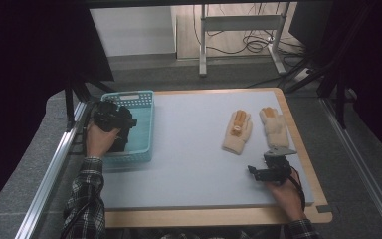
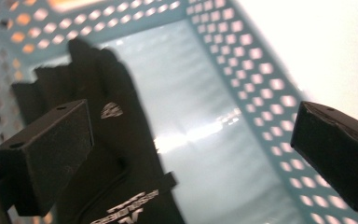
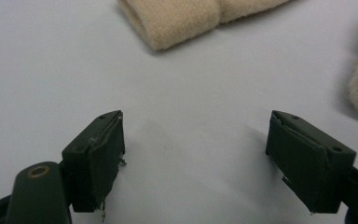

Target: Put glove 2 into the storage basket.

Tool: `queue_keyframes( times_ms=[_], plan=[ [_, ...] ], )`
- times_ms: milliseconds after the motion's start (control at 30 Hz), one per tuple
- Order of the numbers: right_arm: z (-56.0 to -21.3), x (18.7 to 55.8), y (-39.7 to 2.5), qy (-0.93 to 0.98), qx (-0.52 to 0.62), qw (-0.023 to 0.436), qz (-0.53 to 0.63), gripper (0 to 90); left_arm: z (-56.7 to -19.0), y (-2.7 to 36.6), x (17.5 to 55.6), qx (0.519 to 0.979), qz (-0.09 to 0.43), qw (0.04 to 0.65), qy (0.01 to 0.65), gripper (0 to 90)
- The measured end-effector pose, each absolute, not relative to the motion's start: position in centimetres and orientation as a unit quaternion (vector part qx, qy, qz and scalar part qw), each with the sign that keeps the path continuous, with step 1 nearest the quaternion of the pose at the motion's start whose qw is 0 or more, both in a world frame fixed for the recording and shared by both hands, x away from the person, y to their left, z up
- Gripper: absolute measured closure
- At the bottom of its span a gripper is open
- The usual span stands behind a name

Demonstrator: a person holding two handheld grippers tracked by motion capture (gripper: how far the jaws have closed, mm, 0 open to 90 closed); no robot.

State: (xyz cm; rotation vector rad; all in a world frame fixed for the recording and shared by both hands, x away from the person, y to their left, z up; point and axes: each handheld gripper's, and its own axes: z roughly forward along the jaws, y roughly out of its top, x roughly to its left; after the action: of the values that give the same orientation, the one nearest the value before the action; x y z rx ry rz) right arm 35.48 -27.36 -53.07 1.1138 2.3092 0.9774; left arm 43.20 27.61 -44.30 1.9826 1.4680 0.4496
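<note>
Over the table's left edge, left gripper (image 1: pixel 113 121) gapes above black gloves (image 2: pixel 116 140) already in the basket (image 1: pixel 146 130); right gripper (image 1: pixel 264 171), jaws apart, faces two beige gloves (image 1: pixel 238 130) likely left to move.

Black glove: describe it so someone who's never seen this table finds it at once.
Start at the turquoise perforated basket on the table's left edge, where the left hand-held gripper hovers with jaws apart. The black glove lies inside it on the basket floor, printed with a small white logo. The two beige gloves lie out on the grey mat at the right; it is the dark one in the basket.
</note>
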Motion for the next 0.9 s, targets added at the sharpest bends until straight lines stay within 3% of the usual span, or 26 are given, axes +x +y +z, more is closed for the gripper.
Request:
queue_keyframes(
  times_ms=[367, 900],
  plan=[
    [-53.1, 35.5, -27.4, 0.825, 0.398, 0.197, 0.350, 19.1, -42.4, 22.2, 40.1, 0.783, 0.166, 0.375, 0.468, 0.0],
    [-53.1, 35.5, -27.4, 0.825, 0.398, 0.198, 0.350, 19.1, -44.4, 14.3, 35.1, 0.820, 0.145, 0.421, 0.361, 0.0]
  ],
)
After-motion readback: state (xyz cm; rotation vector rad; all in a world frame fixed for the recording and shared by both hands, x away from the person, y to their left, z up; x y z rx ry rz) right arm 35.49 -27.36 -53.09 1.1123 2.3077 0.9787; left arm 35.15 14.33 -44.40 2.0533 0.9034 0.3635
